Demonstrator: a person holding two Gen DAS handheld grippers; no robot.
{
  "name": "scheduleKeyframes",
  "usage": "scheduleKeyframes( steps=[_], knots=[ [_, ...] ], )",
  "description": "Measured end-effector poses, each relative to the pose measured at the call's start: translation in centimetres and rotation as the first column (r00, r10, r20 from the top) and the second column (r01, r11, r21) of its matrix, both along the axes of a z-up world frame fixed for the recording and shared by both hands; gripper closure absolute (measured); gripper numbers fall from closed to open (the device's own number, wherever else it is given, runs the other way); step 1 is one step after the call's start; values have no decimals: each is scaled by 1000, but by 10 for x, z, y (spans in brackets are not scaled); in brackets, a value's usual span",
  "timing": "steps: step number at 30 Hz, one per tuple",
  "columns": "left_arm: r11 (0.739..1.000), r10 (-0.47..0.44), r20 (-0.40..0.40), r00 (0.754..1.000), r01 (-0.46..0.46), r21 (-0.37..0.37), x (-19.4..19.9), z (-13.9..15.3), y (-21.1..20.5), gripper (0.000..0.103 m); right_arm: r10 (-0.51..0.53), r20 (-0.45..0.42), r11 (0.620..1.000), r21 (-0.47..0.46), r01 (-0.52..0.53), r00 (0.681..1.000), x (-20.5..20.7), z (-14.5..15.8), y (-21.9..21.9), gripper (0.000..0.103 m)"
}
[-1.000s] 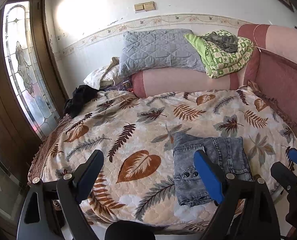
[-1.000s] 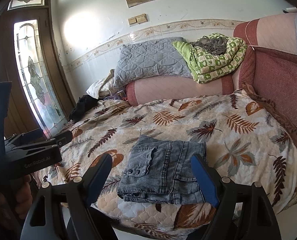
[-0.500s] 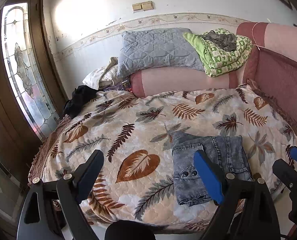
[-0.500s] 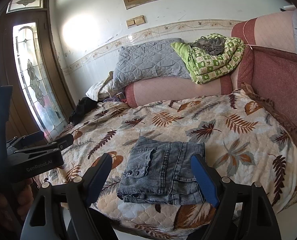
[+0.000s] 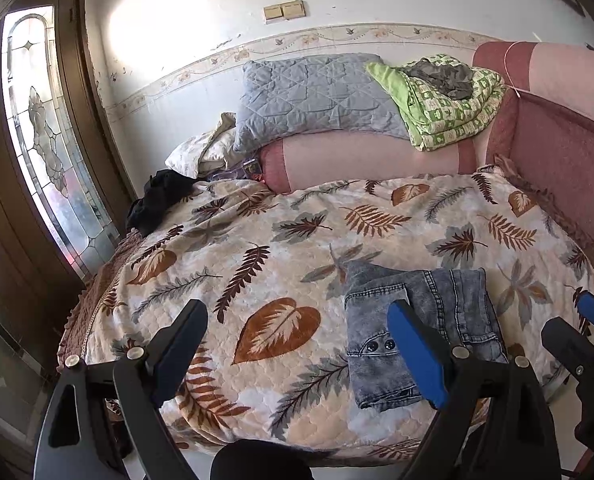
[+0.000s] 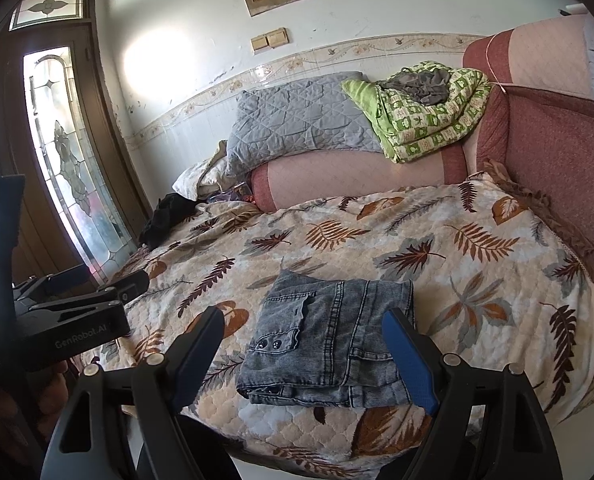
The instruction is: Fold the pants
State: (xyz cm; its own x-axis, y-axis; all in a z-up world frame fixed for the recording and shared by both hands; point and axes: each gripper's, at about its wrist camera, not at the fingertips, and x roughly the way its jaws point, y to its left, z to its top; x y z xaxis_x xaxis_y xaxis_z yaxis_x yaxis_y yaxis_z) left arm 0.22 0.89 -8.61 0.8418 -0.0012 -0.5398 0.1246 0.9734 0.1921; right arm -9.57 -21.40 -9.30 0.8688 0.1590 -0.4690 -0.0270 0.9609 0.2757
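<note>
pants (image 6: 331, 338) folded on bedspread (image 6: 477, 264), beyond jaws | left gripper (image 5: 301, 332) jaws apart, empty | right gripper (image 6: 309, 344) same

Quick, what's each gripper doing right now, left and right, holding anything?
Left gripper: open, holding nothing, off the folded jeans.
Right gripper: open, holding nothing, above the near edge of the jeans.
</note>
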Motion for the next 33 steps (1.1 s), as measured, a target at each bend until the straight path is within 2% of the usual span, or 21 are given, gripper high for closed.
scheduleKeyframes(
  steps=[33],
  knots=[
    [1000, 17, -9, 1000, -17, -14, 3, -2, 9, 11, 12, -12, 1000, -13, -12, 1000, 4, -2, 12, 19]
  ],
)
